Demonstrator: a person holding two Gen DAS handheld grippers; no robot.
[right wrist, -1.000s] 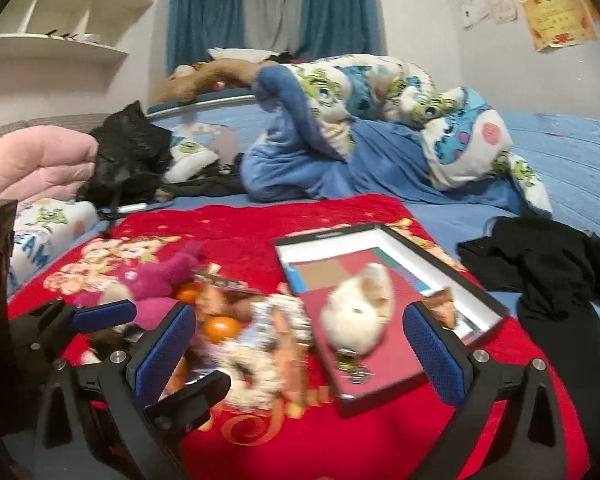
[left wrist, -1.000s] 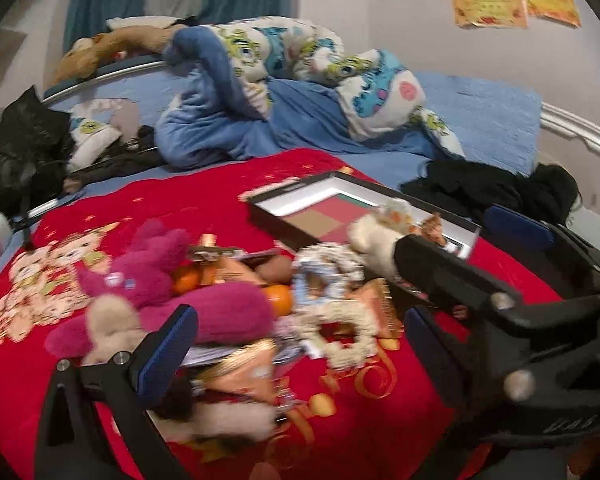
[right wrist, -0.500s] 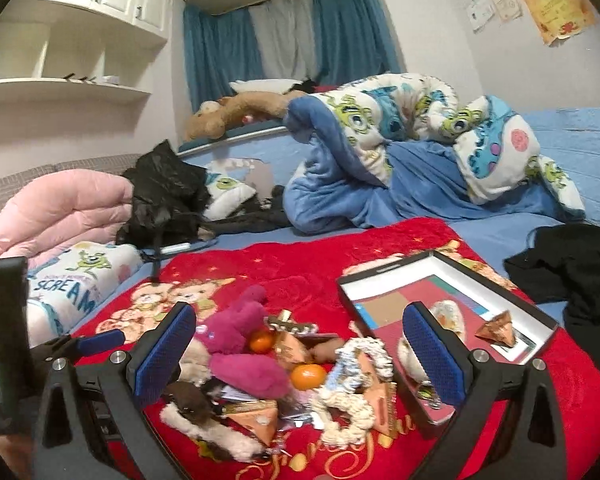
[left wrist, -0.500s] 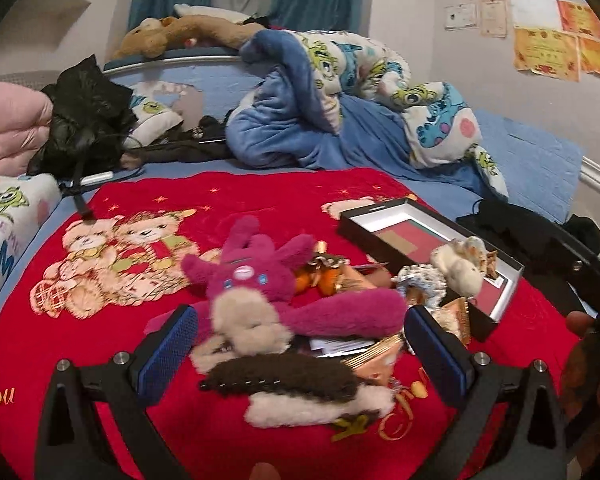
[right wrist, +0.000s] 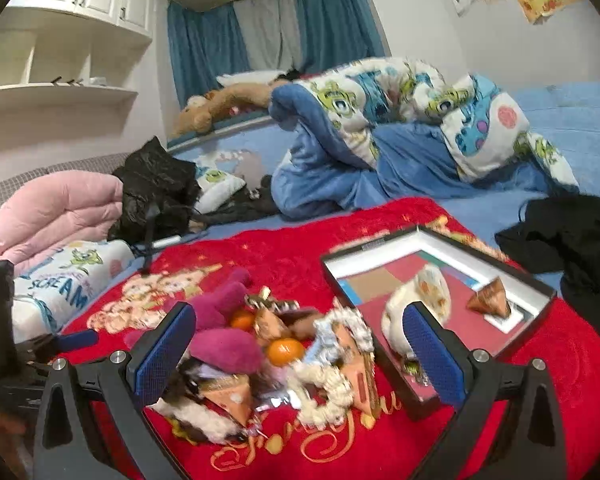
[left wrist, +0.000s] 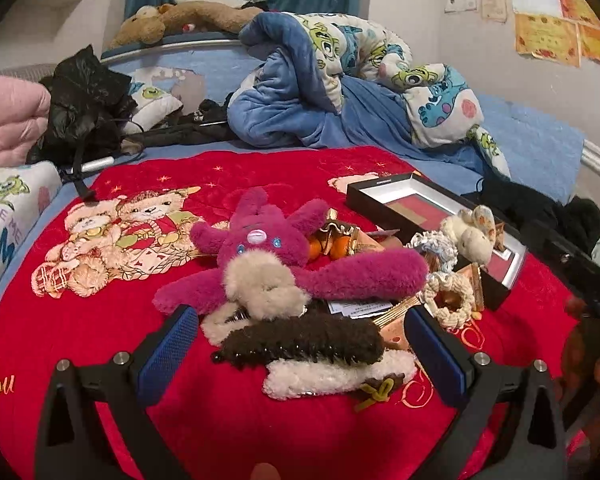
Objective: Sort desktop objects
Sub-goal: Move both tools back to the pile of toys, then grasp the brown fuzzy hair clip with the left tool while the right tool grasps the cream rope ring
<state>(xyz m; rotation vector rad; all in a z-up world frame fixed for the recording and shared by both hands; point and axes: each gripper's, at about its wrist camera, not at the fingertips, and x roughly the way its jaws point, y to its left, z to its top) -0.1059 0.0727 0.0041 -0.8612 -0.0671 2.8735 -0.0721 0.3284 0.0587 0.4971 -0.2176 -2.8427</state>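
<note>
A heap of small objects lies on a red blanket (left wrist: 100, 320): a magenta plush toy (left wrist: 284, 256), a brown furry hair clip (left wrist: 300, 344), a white furry clip (left wrist: 340, 374), oranges (right wrist: 286, 350), cream scrunchies (right wrist: 324, 388) and orange paper cones (right wrist: 228, 398). A black open box (right wrist: 440, 296) holds a white plush (right wrist: 420, 300) and an orange cone (right wrist: 492, 300). My left gripper (left wrist: 300, 356) is open and empty, with the brown clip between its fingers. My right gripper (right wrist: 300, 352) is open and empty, above the heap.
A rumpled blue quilt (left wrist: 340, 92), a pink duvet (right wrist: 52, 216), a black bag (left wrist: 84, 108) and black clothes (right wrist: 572, 236) lie on the bed around the blanket. The left gripper shows at the left edge of the right wrist view (right wrist: 28, 352).
The left gripper has pulled back and swung left, from over the box side to the near side of the heap. The right gripper has backed away and now faces heap and box.
</note>
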